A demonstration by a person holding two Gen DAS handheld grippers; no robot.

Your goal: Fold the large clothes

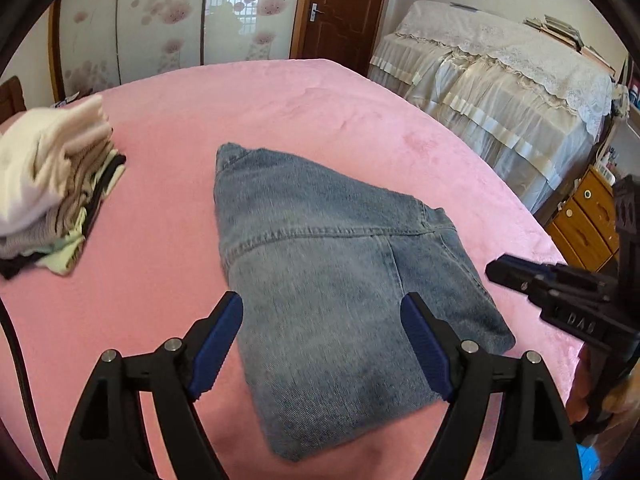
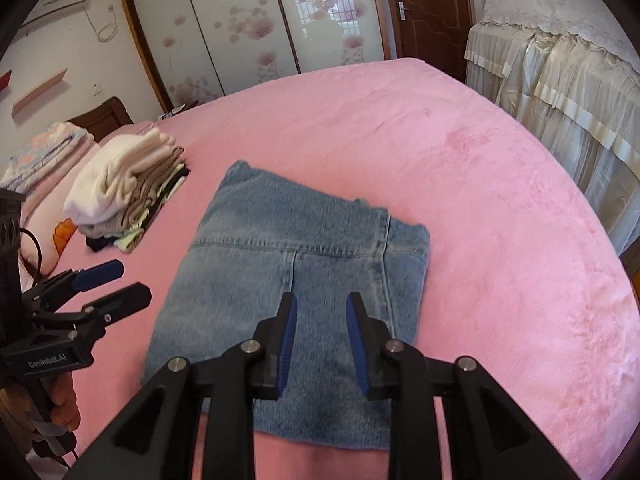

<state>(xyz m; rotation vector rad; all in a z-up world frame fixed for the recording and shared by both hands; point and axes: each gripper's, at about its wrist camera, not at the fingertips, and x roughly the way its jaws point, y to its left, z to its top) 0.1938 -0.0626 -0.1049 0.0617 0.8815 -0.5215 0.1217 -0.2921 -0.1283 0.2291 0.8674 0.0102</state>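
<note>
**Jeans folded, both grippers clear of the cloth**

The faded blue denim jeans lie folded into a compact, roughly square packet at the centre of both views, flat on the pink plush bed cover. One layer sits over another, with the seams running across the top face, so the folding of this garment looks finished or nearly so.

The left gripper hangs above the near edge of the packet at the bottom of its own view, its blue-padded jaws spread wide with nothing between them. The right gripper also hovers over the denim at the bottom of its view, jaws parted by a narrow gap and pinching nothing. Neither seems to touch the cloth, which fits a release.

At the left of both frames, well apart from the jeans, stands a pile of folded white, beige and dark garments. It is probably where finished items are gathered, so the likely next move is carrying the packet there; its loose top layer could slide open if only one edge is gripped.
</note>
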